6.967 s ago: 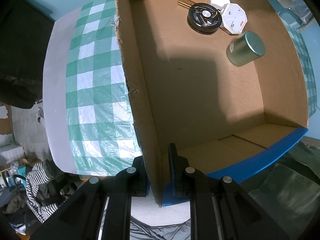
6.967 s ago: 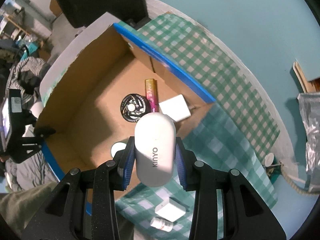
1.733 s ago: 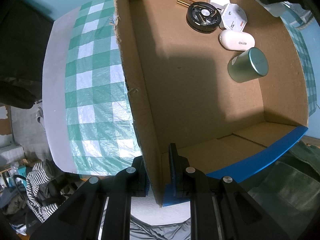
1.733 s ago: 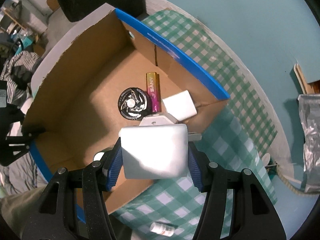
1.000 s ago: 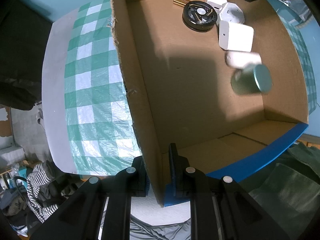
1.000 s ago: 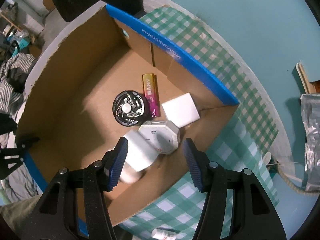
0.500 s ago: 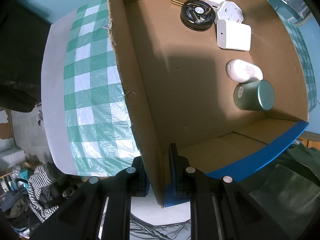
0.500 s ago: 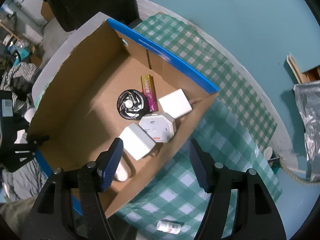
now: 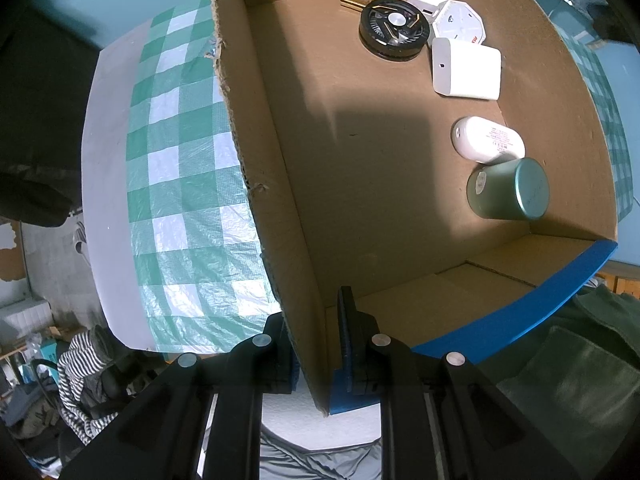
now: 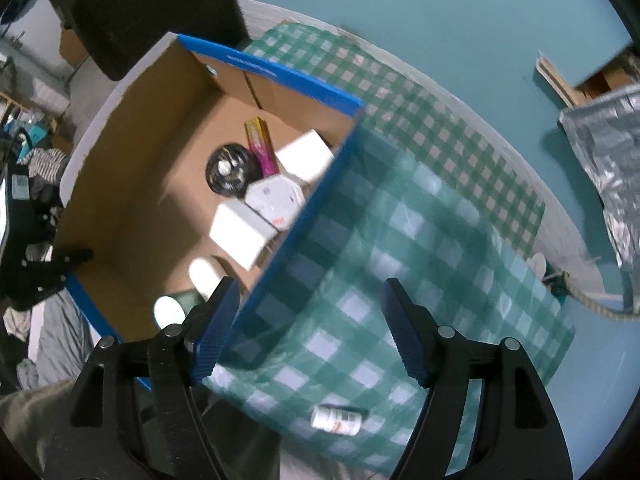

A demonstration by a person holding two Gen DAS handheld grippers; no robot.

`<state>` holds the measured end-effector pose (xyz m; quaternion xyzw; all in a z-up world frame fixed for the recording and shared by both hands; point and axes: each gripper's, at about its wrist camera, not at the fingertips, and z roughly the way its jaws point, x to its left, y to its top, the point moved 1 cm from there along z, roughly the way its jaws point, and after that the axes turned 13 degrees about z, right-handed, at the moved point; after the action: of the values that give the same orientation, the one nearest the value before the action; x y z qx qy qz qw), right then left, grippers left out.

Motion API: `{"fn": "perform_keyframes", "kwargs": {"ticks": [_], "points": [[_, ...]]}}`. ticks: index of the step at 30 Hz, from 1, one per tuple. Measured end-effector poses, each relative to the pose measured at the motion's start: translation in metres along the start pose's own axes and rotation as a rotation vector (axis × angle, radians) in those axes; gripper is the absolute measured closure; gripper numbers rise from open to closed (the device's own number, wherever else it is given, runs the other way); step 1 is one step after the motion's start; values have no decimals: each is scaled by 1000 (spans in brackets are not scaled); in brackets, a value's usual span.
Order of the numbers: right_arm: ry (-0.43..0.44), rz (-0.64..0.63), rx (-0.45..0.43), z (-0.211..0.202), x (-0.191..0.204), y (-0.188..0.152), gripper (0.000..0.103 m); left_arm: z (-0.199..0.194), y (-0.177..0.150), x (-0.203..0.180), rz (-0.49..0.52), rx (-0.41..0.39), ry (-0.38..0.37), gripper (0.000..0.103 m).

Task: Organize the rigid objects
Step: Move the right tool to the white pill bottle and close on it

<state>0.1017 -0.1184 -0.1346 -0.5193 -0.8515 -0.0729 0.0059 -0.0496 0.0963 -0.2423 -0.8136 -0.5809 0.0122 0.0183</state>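
White block (image 9: 466, 69) now lay inside cardboard box (image 9: 276, 184); right hand-held gripper (image 10: 308, 320) had just opened wide, empty. Left hand-held gripper (image 9: 316, 344) stayed pinching box wall. Small bottle (image 10: 336, 421) remained outside box.

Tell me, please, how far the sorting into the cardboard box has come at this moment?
Mostly done. The brown cardboard box holds six things, among them the white square block, white oval case and green metal tin. The left gripper clamps the box wall. The right gripper, jaws just opening, holds nothing. Left: one small white bottle lying on the green checked cloth.
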Motion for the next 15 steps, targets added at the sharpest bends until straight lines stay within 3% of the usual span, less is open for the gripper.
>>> {"fn": "perform_keyframes", "kwargs": {"ticks": [15], "points": [[2, 221, 119, 35, -68, -84, 29, -1, 1, -4, 6, 0, 10, 87]]}}
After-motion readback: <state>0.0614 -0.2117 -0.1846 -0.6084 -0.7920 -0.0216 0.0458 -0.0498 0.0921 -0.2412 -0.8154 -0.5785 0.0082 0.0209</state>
